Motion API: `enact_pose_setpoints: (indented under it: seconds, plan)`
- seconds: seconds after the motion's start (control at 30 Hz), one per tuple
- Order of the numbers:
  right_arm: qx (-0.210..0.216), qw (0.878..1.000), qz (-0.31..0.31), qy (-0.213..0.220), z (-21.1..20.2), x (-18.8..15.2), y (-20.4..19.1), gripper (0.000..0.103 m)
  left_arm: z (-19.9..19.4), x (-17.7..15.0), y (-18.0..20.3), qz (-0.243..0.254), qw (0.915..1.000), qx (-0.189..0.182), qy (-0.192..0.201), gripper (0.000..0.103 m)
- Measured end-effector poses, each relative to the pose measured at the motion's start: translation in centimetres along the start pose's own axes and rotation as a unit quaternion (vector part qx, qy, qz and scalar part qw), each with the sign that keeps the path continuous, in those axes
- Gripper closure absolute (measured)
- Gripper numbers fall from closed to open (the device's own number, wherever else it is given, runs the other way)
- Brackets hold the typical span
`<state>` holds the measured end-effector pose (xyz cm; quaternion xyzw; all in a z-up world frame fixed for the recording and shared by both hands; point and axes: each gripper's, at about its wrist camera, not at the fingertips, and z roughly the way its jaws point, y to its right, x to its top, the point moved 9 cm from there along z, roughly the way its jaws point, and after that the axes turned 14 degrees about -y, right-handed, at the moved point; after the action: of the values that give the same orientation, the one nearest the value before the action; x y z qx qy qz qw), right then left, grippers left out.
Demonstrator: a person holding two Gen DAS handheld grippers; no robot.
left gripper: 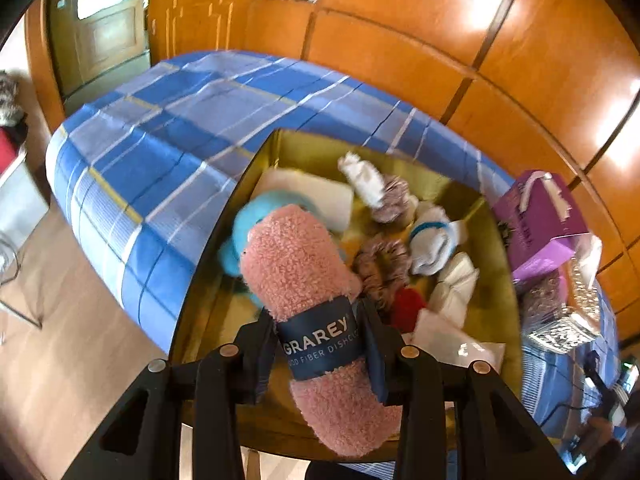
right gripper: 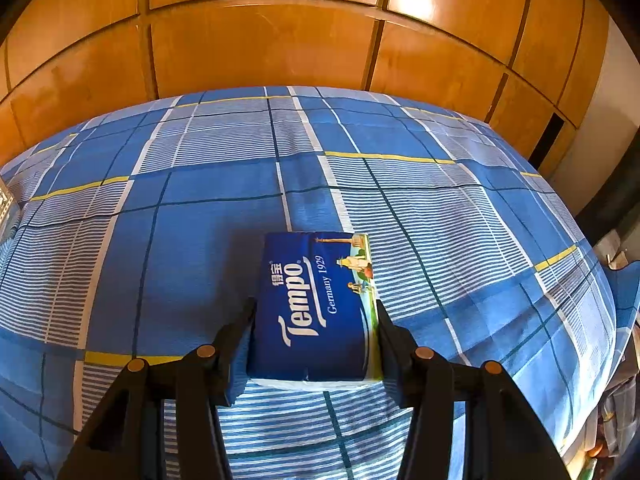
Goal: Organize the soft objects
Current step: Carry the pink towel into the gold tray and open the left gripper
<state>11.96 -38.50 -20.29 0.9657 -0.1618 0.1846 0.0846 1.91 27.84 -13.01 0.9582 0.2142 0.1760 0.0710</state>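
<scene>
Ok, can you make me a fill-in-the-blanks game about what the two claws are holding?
1. The left claw holds a fluffy ____ cloth.
2. The right claw holds a pack of ____ tissues.
3. The socks lie inside the ____.
4. The bedsheet is mostly ____.

Missing words: pink; Tempo; box; blue

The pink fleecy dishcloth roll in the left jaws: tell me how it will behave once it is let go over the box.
The pink dishcloth roll looks soft and light: its fleecy pile bulges either side of the navy paper band where the left gripper pinches it. It would probably land quietly and not bounce. Being rounded, it might roll a little against the other soft things in the gold box.
</scene>
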Motion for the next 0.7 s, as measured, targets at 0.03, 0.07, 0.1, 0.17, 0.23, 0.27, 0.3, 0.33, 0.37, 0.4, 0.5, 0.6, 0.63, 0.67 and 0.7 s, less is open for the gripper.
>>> enact_pose_setpoints:
  seconds: [0.03, 0.07, 0.1, 0.17, 0.23, 0.27, 0.3, 0.33, 0.37, 0.4, 0.5, 0.6, 0.63, 0.67, 0.7]
  plan:
    - [-0.002, 1.000, 0.001, 0.000, 0.0, 0.0, 0.0, 0.051, 0.5, -0.1, -0.3, -0.004, 1.0000, 0.003, -0.005, 0.063]
    - [-0.003, 1.000, 0.001, -0.001, 0.0, 0.0, 0.0, 0.051, 0.9, -0.3, -0.5, -0.008, 0.9999, 0.002, -0.010, 0.063]
    - [-0.004, 1.000, 0.002, -0.002, 0.0, 0.0, 0.0, 0.051, 1.2, -0.2, -0.6, -0.012, 0.9999, 0.002, -0.011, 0.062]
    - [-0.006, 1.000, 0.004, -0.004, 0.1, 0.1, 0.0, 0.051, 1.3, -0.3, -0.5, -0.011, 0.9999, 0.003, -0.009, 0.050]
    - [-0.008, 1.000, 0.004, -0.005, 0.1, 0.0, -0.1, 0.051, 1.0, -0.2, -0.4, -0.006, 0.9999, 0.016, 0.001, 0.044]
    - [-0.009, 1.000, 0.006, -0.005, 0.1, 0.0, -0.1, 0.051, 0.8, -0.1, -0.4, -0.003, 0.9997, 0.024, 0.008, 0.043]
    - [-0.010, 1.000, 0.008, -0.007, 0.1, 0.1, -0.1, 0.051, 0.7, 0.0, -0.3, -0.001, 0.9995, 0.028, 0.013, 0.043]
    - [-0.011, 1.000, 0.010, -0.008, 0.1, 0.0, -0.1, 0.051, 0.4, 0.1, -0.3, 0.002, 0.9992, 0.034, 0.020, 0.043]
    - [-0.012, 1.000, 0.010, -0.011, 0.1, 0.1, -0.1, 0.051, 0.1, 0.1, -0.1, 0.005, 0.9988, 0.039, 0.027, 0.043]
    - [-0.014, 1.000, 0.010, -0.012, 0.1, 0.1, -0.1, 0.051, -0.1, 0.2, 0.0, 0.008, 0.9984, 0.044, 0.034, 0.043]
    - [-0.021, 1.000, 0.005, -0.022, 0.0, 0.3, -0.3, 0.051, -1.0, 0.3, 0.8, 0.024, 0.9966, 0.057, 0.055, 0.040]
    - [-0.030, 0.999, -0.007, -0.037, 0.0, 0.8, -0.7, 0.051, -1.6, 0.2, 1.9, 0.045, 0.9945, 0.064, 0.070, 0.040]
    - [-0.024, 0.999, -0.012, -0.044, -0.1, 1.2, -1.1, 0.051, -1.8, 0.1, 2.3, 0.052, 0.9937, 0.065, 0.075, 0.039]
    - [-0.013, 0.998, -0.017, -0.052, -0.1, 1.6, -1.6, 0.051, -2.0, 0.1, 2.7, 0.059, 0.9929, 0.066, 0.079, 0.039]
    - [-0.005, 0.998, -0.022, -0.056, -0.3, 2.1, -2.2, 0.051, -2.2, 0.0, 3.1, 0.066, 0.9921, 0.067, 0.083, 0.039]
